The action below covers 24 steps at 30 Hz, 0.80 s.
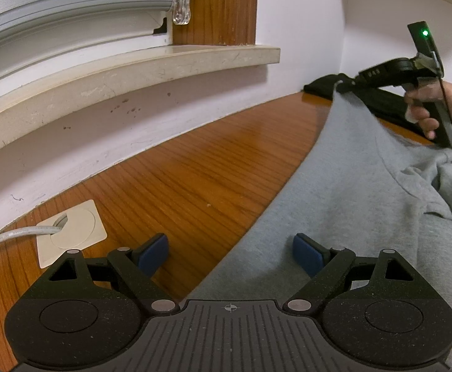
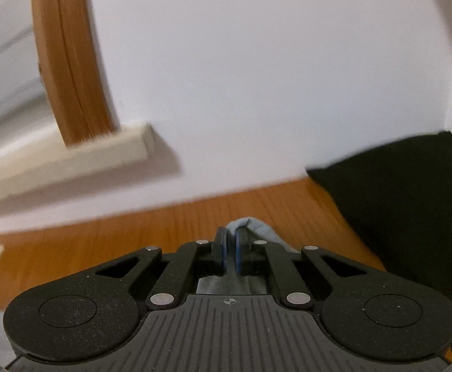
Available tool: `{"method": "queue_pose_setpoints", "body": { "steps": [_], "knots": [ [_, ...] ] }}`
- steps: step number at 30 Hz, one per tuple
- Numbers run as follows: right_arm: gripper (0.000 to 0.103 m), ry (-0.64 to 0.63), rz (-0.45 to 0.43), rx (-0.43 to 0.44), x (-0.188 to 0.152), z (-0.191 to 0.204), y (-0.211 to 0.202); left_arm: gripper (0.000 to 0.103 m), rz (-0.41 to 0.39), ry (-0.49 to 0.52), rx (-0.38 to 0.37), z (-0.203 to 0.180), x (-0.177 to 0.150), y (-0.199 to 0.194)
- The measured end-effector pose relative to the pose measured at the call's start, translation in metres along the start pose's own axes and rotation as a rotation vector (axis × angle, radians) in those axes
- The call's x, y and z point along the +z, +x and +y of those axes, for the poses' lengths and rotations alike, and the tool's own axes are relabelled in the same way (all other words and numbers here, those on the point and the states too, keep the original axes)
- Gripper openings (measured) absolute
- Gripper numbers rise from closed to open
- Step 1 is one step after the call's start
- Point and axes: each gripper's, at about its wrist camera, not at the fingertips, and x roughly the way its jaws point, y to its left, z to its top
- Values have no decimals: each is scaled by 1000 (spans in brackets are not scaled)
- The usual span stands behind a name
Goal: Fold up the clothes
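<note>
A grey garment point(image 1: 334, 192) lies spread over the right part of the wooden table point(image 1: 179, 179). Its far corner is pulled up to my right gripper point(image 1: 354, 81), which a hand point(image 1: 443, 108) holds at the upper right. In the right wrist view that gripper point(image 2: 230, 241) is shut, with a bit of the grey garment point(image 2: 257, 228) pinched between the blue pads. My left gripper point(image 1: 229, 248) stands wide open low over the garment's near left edge. One finger is over bare wood, the other over the cloth, and nothing is held.
A black garment point(image 1: 319, 86) point(image 2: 412, 210) lies at the table's far right against the white wall. A window sill point(image 1: 133, 71) juts out above the table at the left. A white cable plate point(image 1: 74, 229) with a cable point(image 1: 15, 235) sits near left.
</note>
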Motion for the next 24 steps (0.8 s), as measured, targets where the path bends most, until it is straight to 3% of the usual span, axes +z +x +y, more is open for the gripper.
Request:
{"method": "queue_pose_setpoints", "body": {
  "steps": [2,4,9,18,22,24],
  "knots": [
    [13,4,29,-5,2,-2,5,89,0,0,0,0,0,0],
    [43,1,35,-69,6,-8,0,89,0,0,1,0,0,0],
    [45,30,-18,-74,20,-40,-45,89,-1,2,2,-1,-1,-1],
    [45,14,-98,-129,15,-87,-145,89,-26,29,32,-7,-1,-6],
    [49,-11,-82,-100,1,-80,-153,89,-45,85,69,-23,1,-19],
    [52,-37,-73,-67,-11,-65,-145,89,-46,88,42,-33,1,-28]
  ]
}}
